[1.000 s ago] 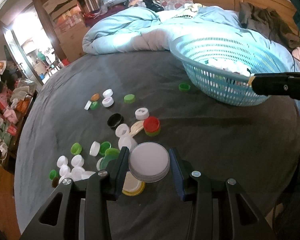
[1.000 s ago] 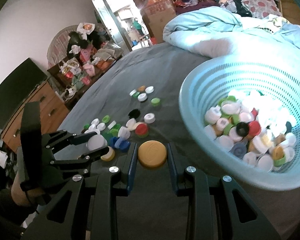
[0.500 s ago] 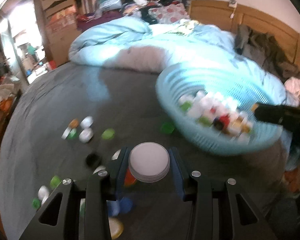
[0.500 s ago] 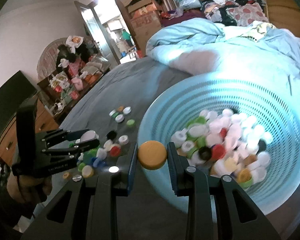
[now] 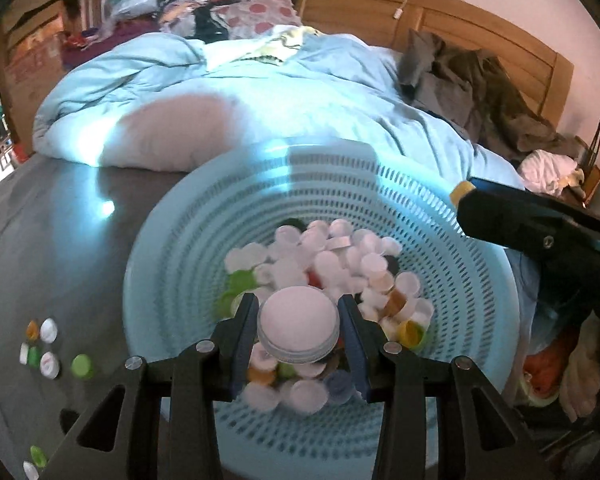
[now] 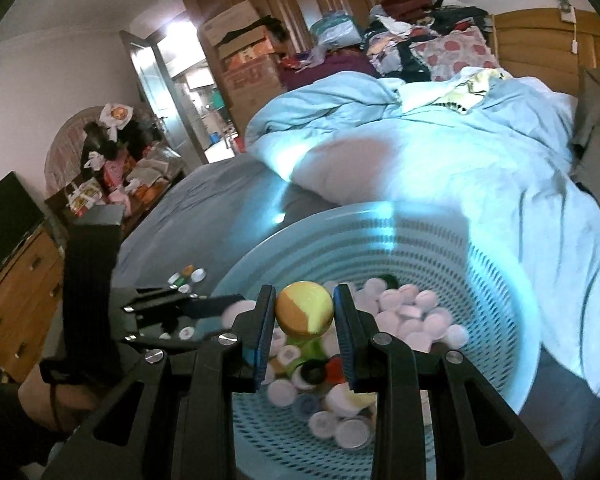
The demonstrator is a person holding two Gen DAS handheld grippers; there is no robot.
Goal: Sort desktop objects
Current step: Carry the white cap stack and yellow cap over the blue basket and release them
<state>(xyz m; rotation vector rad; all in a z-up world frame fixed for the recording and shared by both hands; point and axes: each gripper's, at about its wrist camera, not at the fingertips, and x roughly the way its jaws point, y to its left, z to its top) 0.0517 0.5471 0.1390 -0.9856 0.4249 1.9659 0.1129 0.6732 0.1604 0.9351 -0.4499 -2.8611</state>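
Note:
My left gripper (image 5: 299,330) is shut on a large white lid (image 5: 298,326) and holds it over the light blue basket (image 5: 172,240), which holds several bottle caps (image 5: 340,256). My right gripper (image 6: 304,316) is shut on a yellow lid (image 6: 305,314), also above the basket (image 6: 500,280). The right gripper shows at the right of the left wrist view (image 5: 540,236), over the basket's far rim. The left gripper shows at the left of the right wrist view (image 6: 172,316).
Loose caps (image 5: 48,354) lie on the dark grey sheet (image 5: 40,240) left of the basket. A light blue duvet (image 5: 260,92) is heaped behind it. A wooden headboard (image 5: 480,36) and clothes (image 5: 472,88) stand at the back right. A dresser (image 6: 16,280) is far left.
Both grippers carried their lids from the cap pile on the sheet to the right. They now hang over the basket.

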